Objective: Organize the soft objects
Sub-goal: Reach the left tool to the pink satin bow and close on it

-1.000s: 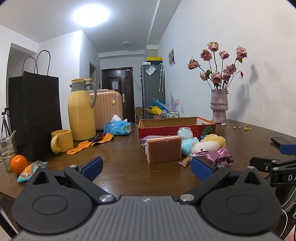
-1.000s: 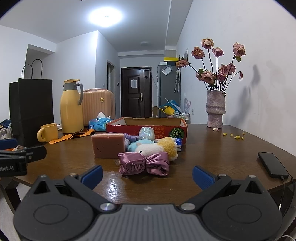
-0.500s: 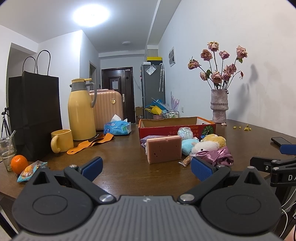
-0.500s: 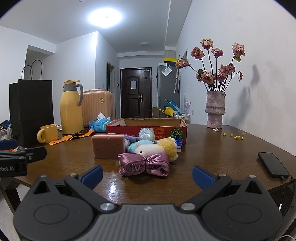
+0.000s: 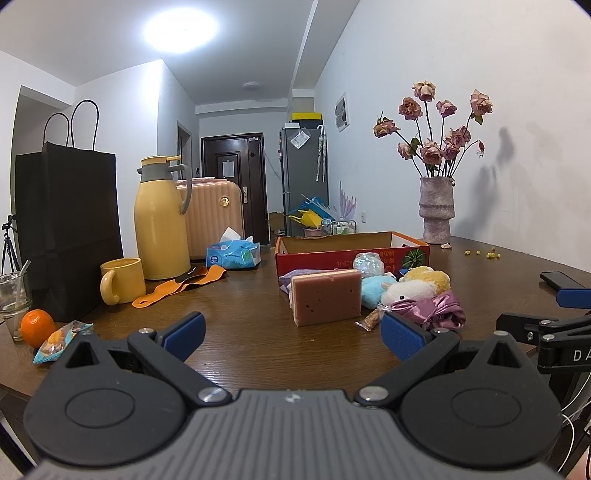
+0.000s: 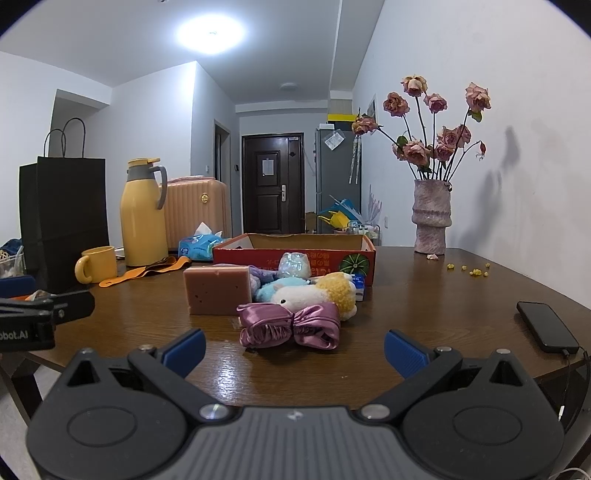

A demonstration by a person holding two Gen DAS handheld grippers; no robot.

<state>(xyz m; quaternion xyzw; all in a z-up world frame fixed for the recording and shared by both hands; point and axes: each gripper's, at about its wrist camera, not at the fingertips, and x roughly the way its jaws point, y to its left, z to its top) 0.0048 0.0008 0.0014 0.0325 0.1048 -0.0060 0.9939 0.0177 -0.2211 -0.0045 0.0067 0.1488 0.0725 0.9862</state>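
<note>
We are holding both grippers level above the counter, jaws spread apart and gripping nothing. Ahead of our right gripper a purple satin bow is lying; our left gripper is facing the pink sponge.

Bright ceiling light, fisheye-warped edges

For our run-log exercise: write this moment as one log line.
left gripper: open, empty | right gripper: open, empty, facing purple satin scrunchie | sponge, plush toys in front of red cardboard box | nothing boxed visibly
</note>
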